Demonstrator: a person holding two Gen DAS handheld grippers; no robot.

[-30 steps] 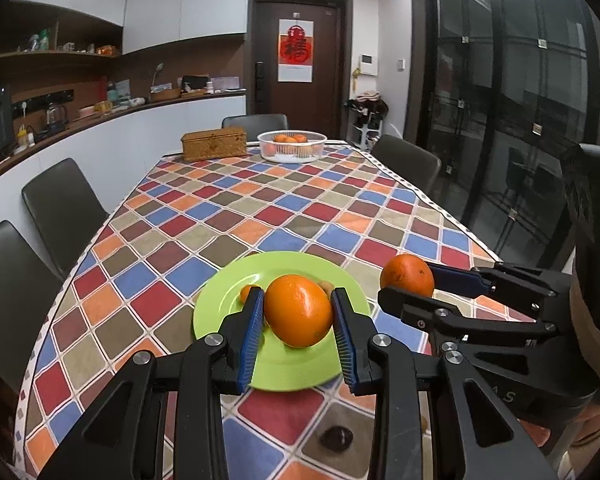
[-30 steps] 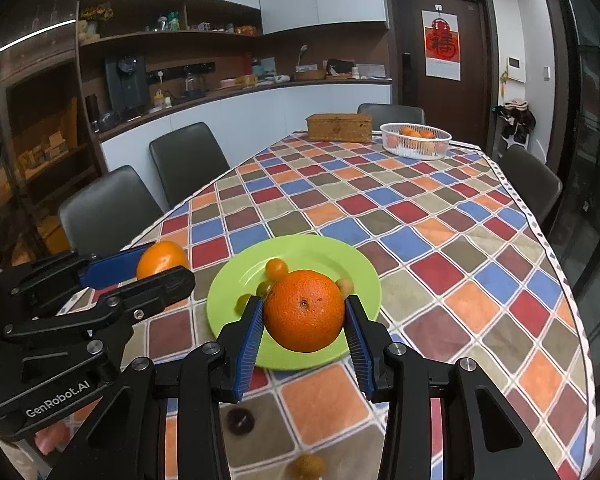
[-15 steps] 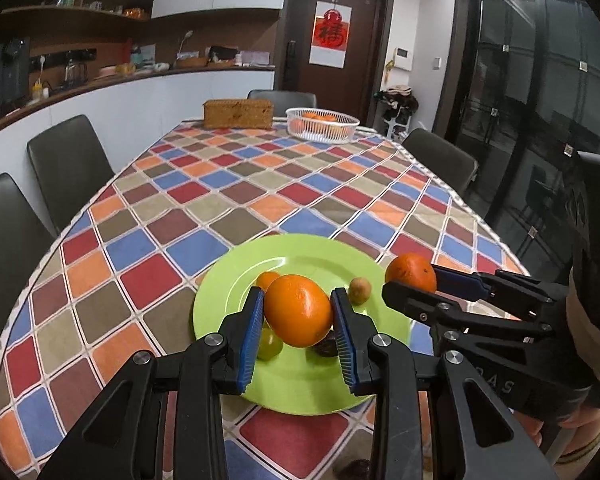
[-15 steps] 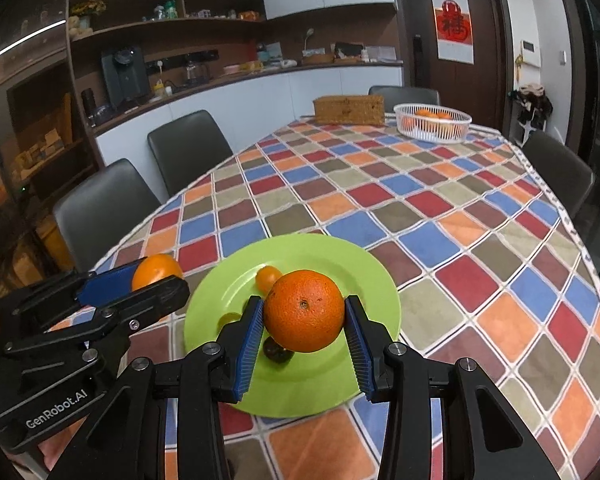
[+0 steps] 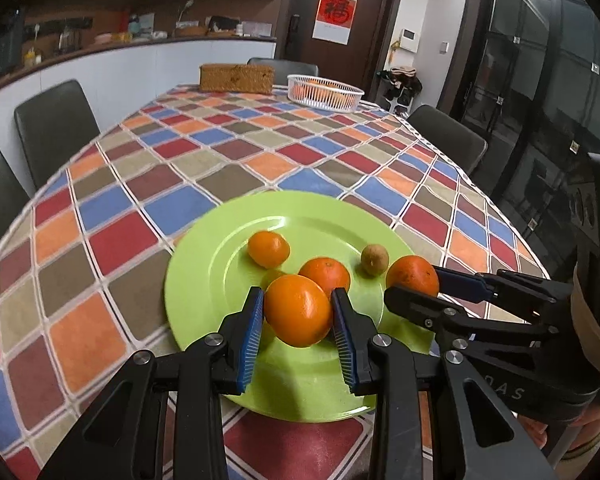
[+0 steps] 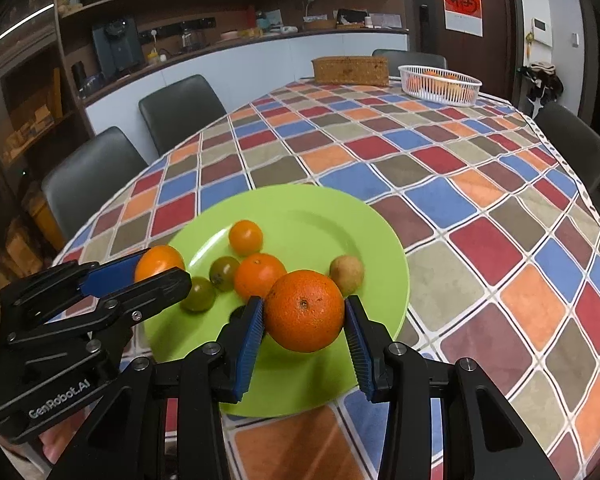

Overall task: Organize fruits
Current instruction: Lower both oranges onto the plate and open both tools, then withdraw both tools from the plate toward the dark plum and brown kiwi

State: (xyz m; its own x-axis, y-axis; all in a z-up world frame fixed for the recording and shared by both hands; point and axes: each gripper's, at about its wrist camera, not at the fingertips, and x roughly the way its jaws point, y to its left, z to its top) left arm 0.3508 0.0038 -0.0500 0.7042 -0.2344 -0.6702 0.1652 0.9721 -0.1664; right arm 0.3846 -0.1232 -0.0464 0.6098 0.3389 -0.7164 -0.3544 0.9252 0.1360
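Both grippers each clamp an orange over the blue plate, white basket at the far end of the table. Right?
Not quite: the plate is green, not blue, as the right wrist view shows. The rest holds: the left gripper and right gripper each clamp an orange over it, and the white basket sits at the far end of the table.

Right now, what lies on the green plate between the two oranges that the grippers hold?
In the right wrist view, a smaller orange fruit and two greenish tomatoes lie on the green plate between them.
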